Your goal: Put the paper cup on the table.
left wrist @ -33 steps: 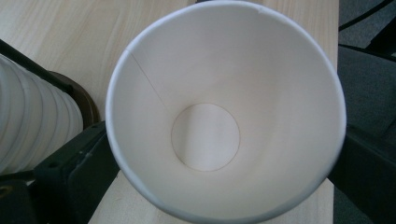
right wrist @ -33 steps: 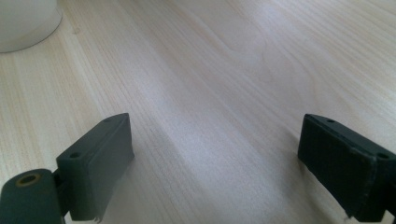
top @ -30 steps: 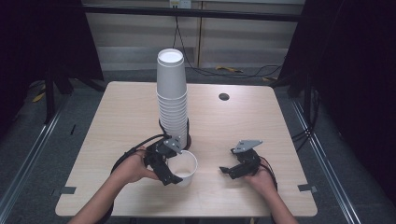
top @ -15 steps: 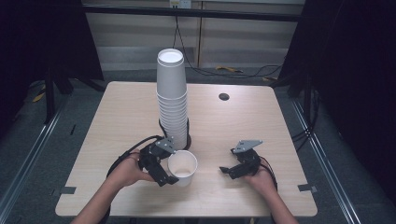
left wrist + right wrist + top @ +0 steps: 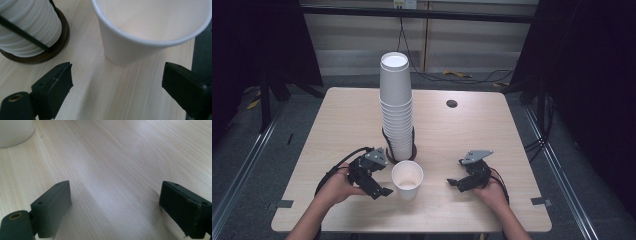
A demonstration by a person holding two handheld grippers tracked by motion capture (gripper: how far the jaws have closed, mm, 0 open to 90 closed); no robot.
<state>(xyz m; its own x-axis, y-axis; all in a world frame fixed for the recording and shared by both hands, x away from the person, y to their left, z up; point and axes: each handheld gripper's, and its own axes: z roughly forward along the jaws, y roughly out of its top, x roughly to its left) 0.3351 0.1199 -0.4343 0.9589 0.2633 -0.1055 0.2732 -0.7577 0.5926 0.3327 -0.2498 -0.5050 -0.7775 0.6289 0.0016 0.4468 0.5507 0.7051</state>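
Note:
A single white paper cup (image 5: 407, 179) stands upright on the table's near middle. Behind it rises a tall stack of white cups (image 5: 396, 107) in a black wire holder on a round brown base (image 5: 50, 53). My left gripper (image 5: 383, 180) sits just left of the lone cup, open, its jaws apart from the cup's wall. In the left gripper view the cup (image 5: 140, 37) stands a short way beyond the open jaws (image 5: 117, 82), with the stack (image 5: 27, 27) at upper left. My right gripper (image 5: 457, 176) rests open to the cup's right, over bare wood (image 5: 115, 202).
The light wooden table (image 5: 337, 130) has a small dark round hole (image 5: 451, 103) at the far right. Cables trail from both grippers toward the near edge. The floor drops away around the table, with dark curtains at both sides.
My left gripper has drawn back to the left, away from the lone cup, which stays standing in place. The right gripper has not moved.

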